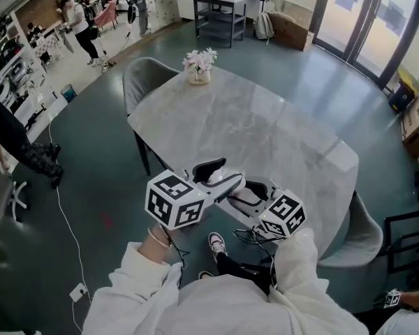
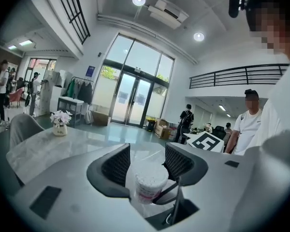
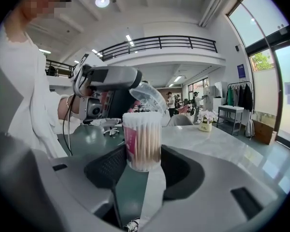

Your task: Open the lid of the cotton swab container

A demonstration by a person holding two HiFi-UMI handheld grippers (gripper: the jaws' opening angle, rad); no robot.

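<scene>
Container (image 3: 142,141) of swabs stands upright between the jaws of the right gripper (image 3: 144,161), which are spread wide and press on its clear wall from both sides. It is held in the air in front of the person, at the near edge of the table (image 1: 265,124), with no part of it resting on the tabletop. A pink label runs down one side of it, and the swabs are packed tight inside with their white tips level with the rim.

Above the rim the clear lid (image 3: 149,96) is tipped up and back, off the mouth of the container. The left gripper (image 2: 147,162) reaches in from the opposite side and pinches that lid between its jaws; the left gripper view looks down past them onto the white swab tips. In the head view the two grippers meet nose to nose, the left one slightly higher, and white sleeves run back from both.

Farther out on the grey table sits a small vase of flowers (image 1: 199,68), with a grey chair (image 1: 143,75) just beside that end. Around it lies a dark floor, glass doors stand along one wall, and several people stand well apart from the table.
</scene>
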